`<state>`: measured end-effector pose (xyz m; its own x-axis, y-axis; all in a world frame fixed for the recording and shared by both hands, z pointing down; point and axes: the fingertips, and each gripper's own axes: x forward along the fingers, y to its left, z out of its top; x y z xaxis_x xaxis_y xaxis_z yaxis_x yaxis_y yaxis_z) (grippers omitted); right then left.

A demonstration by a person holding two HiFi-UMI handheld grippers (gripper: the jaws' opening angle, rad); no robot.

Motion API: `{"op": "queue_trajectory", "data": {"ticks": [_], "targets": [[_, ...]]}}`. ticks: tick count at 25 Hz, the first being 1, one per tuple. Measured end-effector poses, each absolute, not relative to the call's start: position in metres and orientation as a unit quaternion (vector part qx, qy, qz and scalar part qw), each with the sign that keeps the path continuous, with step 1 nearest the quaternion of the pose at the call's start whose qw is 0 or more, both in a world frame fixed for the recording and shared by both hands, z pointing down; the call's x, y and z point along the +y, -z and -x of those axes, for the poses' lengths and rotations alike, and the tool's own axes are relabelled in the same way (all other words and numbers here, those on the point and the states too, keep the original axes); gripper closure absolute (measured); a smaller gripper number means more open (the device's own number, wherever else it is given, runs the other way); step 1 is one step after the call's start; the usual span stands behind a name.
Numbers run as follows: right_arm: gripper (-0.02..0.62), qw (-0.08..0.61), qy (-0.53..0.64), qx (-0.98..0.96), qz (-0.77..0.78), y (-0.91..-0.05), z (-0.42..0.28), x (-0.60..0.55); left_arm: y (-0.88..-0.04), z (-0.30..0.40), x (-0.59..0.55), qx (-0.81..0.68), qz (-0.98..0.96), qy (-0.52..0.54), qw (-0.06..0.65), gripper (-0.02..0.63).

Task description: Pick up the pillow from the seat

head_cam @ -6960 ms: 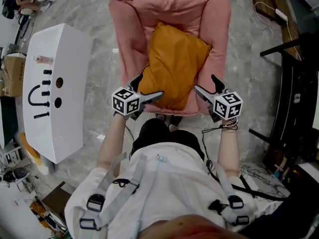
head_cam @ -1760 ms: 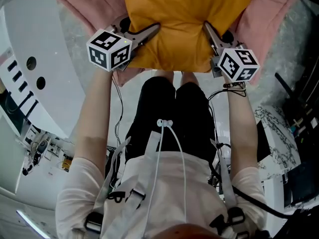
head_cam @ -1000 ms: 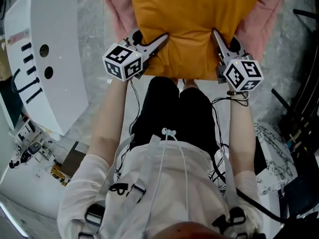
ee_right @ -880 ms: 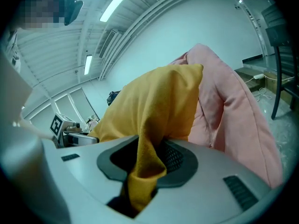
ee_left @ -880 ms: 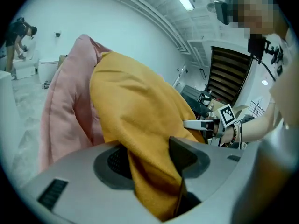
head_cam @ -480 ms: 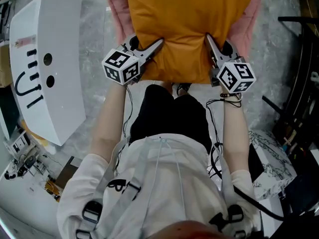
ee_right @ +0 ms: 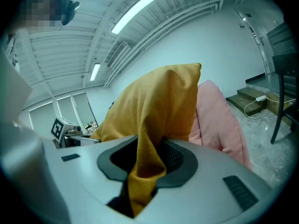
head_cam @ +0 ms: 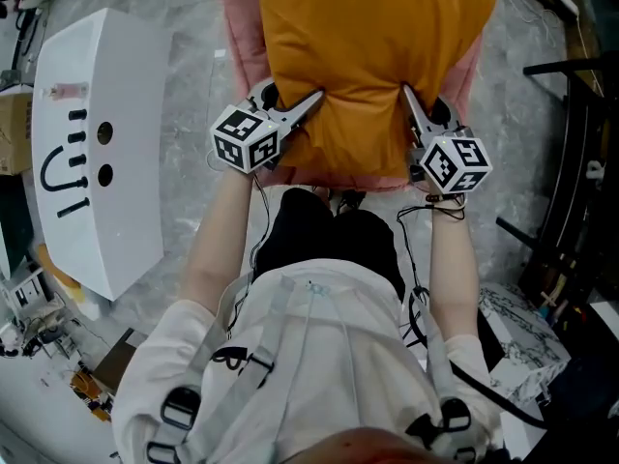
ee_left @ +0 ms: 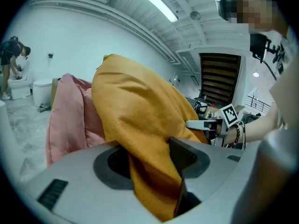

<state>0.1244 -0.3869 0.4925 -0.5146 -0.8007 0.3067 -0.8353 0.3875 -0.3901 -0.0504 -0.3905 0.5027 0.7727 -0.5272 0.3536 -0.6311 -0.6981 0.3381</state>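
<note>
- Orange pillow (head_cam: 372,56): held up over the pink seat (head_cam: 237,27), near edge toward the person; can't tell if its far end touches the seat.
- Left gripper (head_cam: 311,101): jaws clamped on the near-left corner, fabric bunched between them.
- Right gripper (head_cam: 407,95): jaws clamped on the near-right corner.
- White box (head_cam: 97,162): on the floor, left of the seat.

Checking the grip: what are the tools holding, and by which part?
The orange pillow: left tool and right tool each pinch fabric along its near edge.
</note>
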Motion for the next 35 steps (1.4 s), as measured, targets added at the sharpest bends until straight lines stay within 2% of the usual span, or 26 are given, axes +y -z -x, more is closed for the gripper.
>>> {"op": "queue_trajectory", "data": {"ticks": [14, 35], "targets": [[0.469, 0.015, -0.201, -0.851, -0.485, -0.417, -0.136, -0.401, -0.43, 0.04, -0.404, -0.331, -0.923, -0.088, 0.177, 0.37], [0.468, -0.014, -0.095, -0.869, -0.485, -0.296, -0.117, -0.421, -0.318, 0.059, -0.426, -0.349, -0.933, -0.022, 0.085, 0.371]]}}
